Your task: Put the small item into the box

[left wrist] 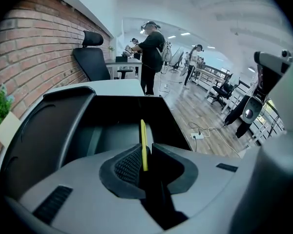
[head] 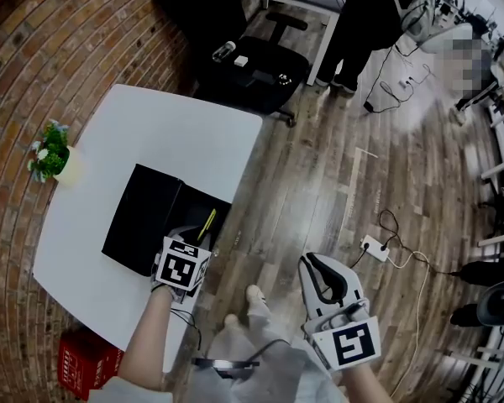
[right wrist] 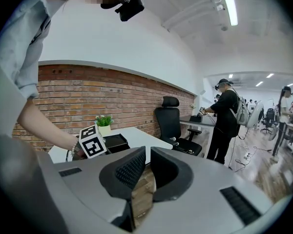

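Observation:
A black box (head: 181,193) lies open on the white table (head: 176,133), its lid (head: 139,221) folded out to the left. My left gripper (head: 200,240) is shut on a thin yellow strip (head: 208,222), which stands upright over the box's near right edge. In the left gripper view the yellow strip (left wrist: 143,143) sticks up between the closed pads of the left gripper (left wrist: 145,154), and the box's dark inside (left wrist: 112,130) is just ahead. My right gripper (head: 316,265) hangs off the table above the wooden floor. In its own view the right gripper (right wrist: 147,156) is shut with nothing in it.
A small potted plant (head: 50,152) stands at the table's left edge. A red box (head: 84,361) sits on the floor beside the table's near corner. A black office chair (head: 252,70) stands beyond the table, near a standing person (head: 365,15). A power strip (head: 375,246) with cables lies on the floor.

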{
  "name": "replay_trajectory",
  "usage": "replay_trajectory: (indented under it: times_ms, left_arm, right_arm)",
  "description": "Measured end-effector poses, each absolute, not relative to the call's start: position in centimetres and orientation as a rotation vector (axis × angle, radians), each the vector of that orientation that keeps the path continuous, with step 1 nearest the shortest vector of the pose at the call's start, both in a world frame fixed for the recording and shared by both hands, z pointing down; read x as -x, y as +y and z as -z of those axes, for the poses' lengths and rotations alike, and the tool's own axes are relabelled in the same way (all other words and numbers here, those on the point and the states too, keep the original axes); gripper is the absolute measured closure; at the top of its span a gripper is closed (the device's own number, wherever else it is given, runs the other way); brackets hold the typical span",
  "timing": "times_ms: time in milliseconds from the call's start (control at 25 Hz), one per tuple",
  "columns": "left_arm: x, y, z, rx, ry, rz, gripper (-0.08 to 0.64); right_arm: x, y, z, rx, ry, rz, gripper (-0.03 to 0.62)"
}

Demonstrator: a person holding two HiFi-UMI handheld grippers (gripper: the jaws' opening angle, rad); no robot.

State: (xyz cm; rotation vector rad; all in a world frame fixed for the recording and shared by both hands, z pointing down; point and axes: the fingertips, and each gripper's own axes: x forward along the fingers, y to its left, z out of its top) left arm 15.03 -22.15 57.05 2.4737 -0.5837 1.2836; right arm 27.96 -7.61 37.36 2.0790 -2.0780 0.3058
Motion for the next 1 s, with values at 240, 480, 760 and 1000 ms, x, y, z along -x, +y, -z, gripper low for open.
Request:
replay_trajectory:
  times_ms: [240,480,760,1000]
  left_arm:
    - [-15.2,-22.2,-56.8,-2.507,-0.599,-1.294,0.44]
    - [-14.7,-22.3,-52.5,-2.676,-0.712,-1.196,0.44]
    - [-11.2,-22.1,-43.2,-2.822,-0.933,-0.882,0.492]
    - [-6.4,-20.5,-35.0,-2.923,-1.137,-0.685,0.526]
  right_arm:
    - [-27.6,-7.7,-37.6,-2.047,-2.067,-0.327,0.534]
    - [-25.7,-8.2,-36.9,-1.996,-2.116,-0.297,0.534]
    - [-20.9,-10.2,-34.6,-1.893,-2.217,-0.212,0.534]
    - [-16.7,-11.3,-32.6,-1.809,-2.312,-0.139,0.534]
